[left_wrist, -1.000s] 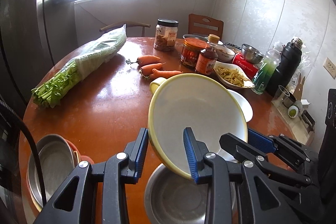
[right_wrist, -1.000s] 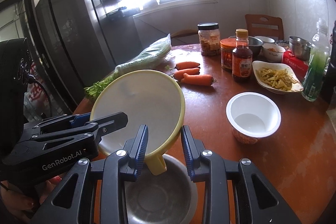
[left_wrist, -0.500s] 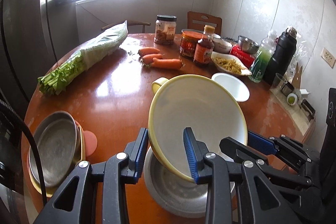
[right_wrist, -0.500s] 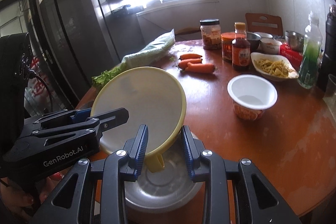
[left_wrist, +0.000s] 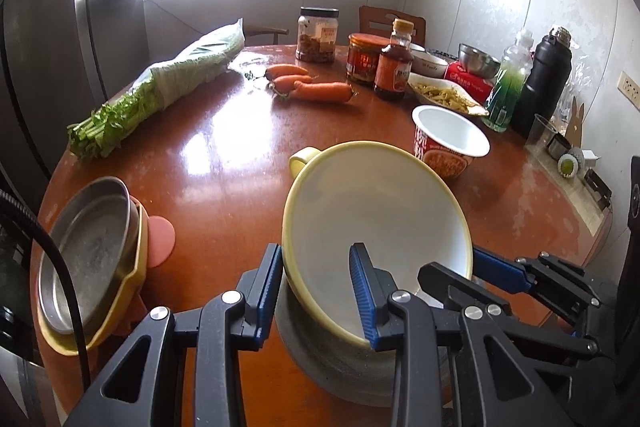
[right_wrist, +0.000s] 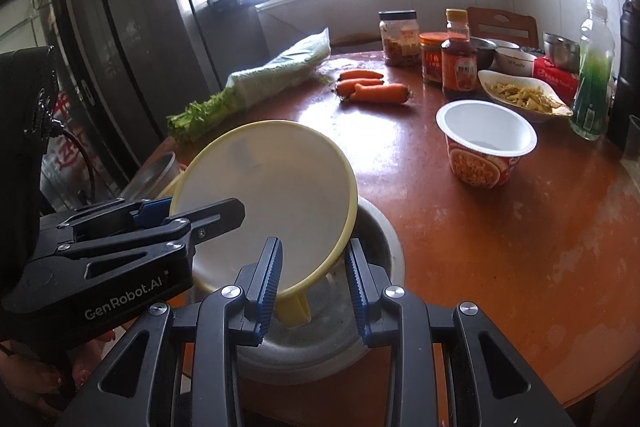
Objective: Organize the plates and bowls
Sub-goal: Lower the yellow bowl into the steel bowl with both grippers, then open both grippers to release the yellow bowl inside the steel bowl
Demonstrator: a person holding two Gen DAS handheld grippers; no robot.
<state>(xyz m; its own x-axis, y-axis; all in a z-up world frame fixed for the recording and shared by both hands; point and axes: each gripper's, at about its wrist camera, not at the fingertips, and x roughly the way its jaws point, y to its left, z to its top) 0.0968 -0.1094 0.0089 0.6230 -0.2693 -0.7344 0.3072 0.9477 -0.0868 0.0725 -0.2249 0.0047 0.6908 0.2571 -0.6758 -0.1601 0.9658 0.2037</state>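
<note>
Yellow bowl [left_wrist: 372, 227] was held tilted just over the metal bowl [right_wrist: 320, 343] at the table's [left_wrist: 224, 155] near edge, both tongs clamped on it: left gripper [left_wrist: 320, 291] on the rim, right gripper [right_wrist: 314, 283] around its yellow handle tab. Step looked like nesting it into the metal bowl; next move needs levelling, lowering, then release. Both bowls looked empty. Metal pan [left_wrist: 84, 251] sat in a yellow dish at left. Noodle cup [right_wrist: 486, 143] empty; white dish [right_wrist: 524, 95] held food strips.

Yellow bowl [left_wrist: 372, 227] tilted, low over steel bowl [right_wrist: 320, 339]; steel plate [left_wrist: 84, 255] nested left.
</note>
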